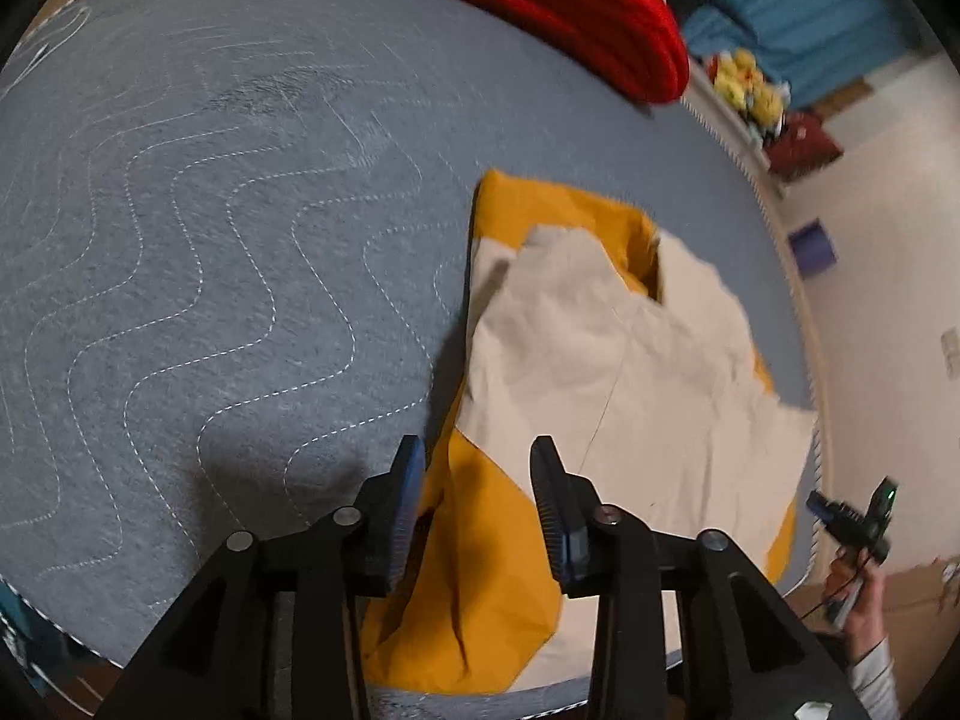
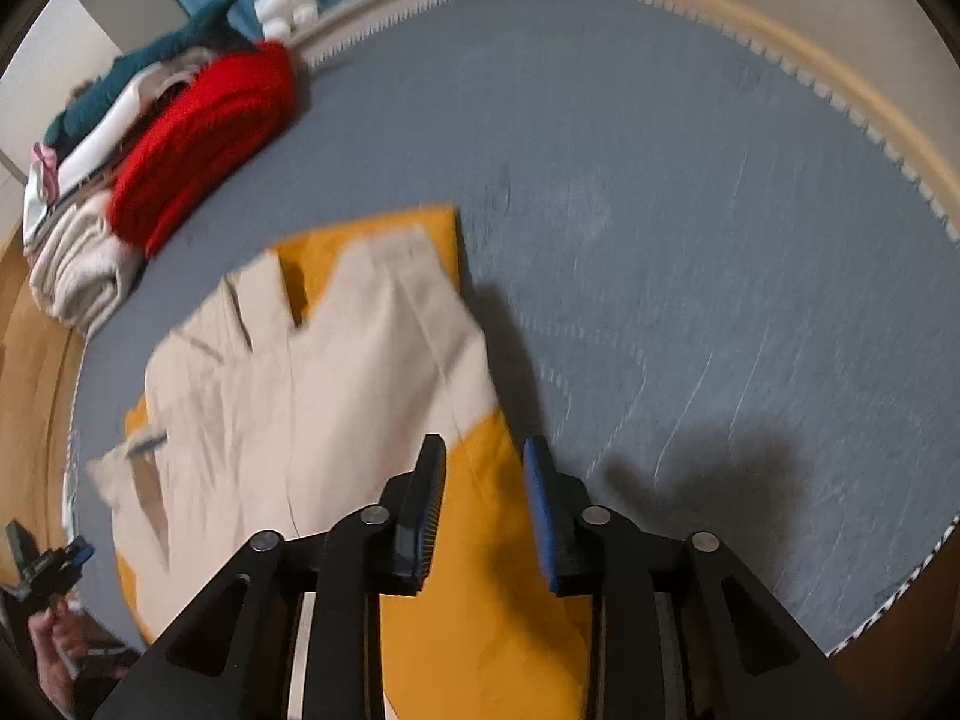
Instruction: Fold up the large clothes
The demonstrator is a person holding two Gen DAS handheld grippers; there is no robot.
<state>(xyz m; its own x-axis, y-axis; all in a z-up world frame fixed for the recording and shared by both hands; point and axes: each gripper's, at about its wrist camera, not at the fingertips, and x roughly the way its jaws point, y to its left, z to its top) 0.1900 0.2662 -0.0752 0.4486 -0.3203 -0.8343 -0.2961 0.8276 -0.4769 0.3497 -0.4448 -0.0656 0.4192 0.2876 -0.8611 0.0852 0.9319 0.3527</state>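
Observation:
A large yellow-and-beige garment (image 1: 600, 360) lies partly folded on the grey quilted mat (image 1: 210, 240), the beige side up and yellow showing at its edges. My left gripper (image 1: 477, 456) hovers over the garment's near left yellow corner. Its jaws stand apart and no cloth is pinched between the pads. In the right wrist view the same garment (image 2: 312, 396) spreads to the left. My right gripper (image 2: 486, 450) is open above its yellow right edge, with nothing held. Each view also shows the other gripper small, held in a hand: the right gripper (image 1: 852, 516) and the left gripper (image 2: 54, 558).
A stack of folded clothes with a red piece (image 2: 198, 144) on top sits at the mat's far side, and the red piece (image 1: 570, 12) shows again in the left wrist view. The mat's stitched border and a wooden edge (image 2: 840, 90) run along the right. Teal curtain and yellow plush toys (image 1: 750, 90) lie beyond.

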